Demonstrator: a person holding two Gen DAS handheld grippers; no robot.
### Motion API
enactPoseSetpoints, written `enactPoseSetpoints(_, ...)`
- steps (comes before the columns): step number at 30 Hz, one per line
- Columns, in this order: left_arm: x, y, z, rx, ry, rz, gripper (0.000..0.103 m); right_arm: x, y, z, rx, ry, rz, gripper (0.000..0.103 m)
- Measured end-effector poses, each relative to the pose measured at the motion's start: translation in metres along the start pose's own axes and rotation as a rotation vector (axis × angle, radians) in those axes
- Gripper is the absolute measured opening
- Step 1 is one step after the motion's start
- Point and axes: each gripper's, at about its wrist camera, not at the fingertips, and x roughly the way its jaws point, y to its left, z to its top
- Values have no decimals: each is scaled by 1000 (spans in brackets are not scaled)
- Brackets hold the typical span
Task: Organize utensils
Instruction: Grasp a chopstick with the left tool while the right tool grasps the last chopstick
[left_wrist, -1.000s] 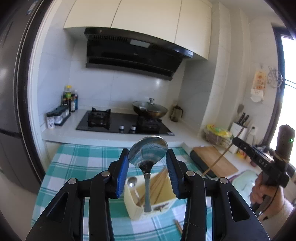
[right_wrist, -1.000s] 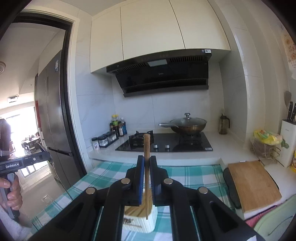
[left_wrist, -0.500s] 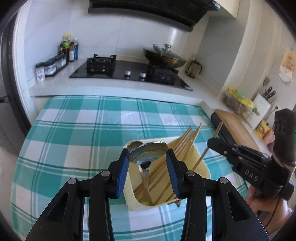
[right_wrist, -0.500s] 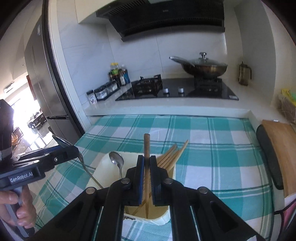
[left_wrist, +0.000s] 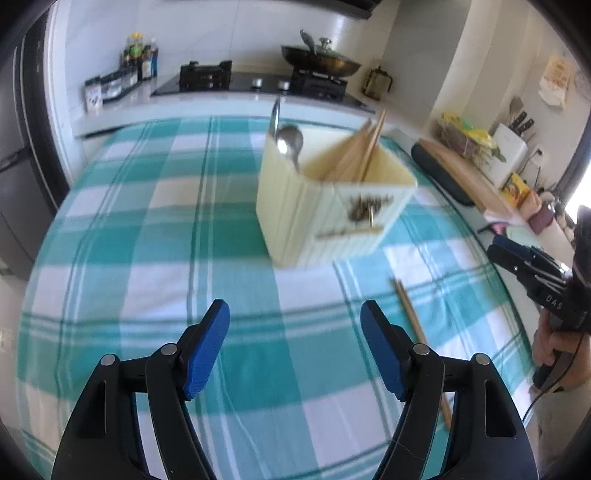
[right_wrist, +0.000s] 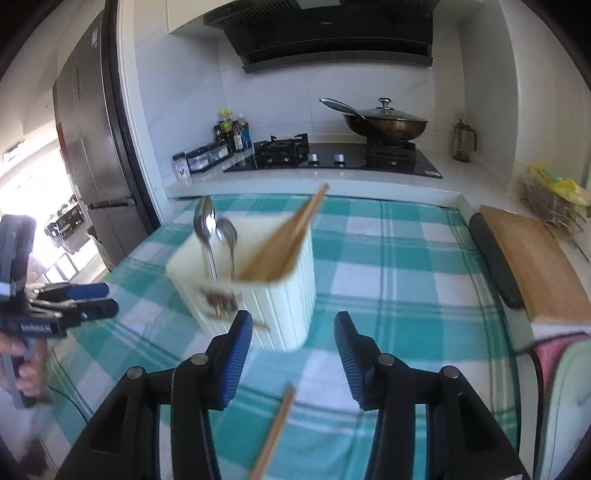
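Motion blur smears the print on the cream holder, which stands on the checked surface holding two spoons and a chopstick bundle. Loose chopsticks lie just beside the holder, partly hidden. Left gripper and right gripper have just been opening, fingers apart, empty.

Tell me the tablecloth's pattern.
The tablecloth is a teal-and-white check; the left wrist view shows it best.

A home kitchen is showing here: a lidded wok is sitting on a gas hob under a range hood, beside condiment bottles, a knife block and a fridge.
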Motion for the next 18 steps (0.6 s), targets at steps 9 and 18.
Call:
enactPoseSetpoints(9,36,-74,-79,18,96,-83,76,-51,-21,-183,187,124,-156,47)
enactPoseSetpoints(18,69,-135,-69,57,57,-41,82,-57,-34,-197,266,96,-211,47)
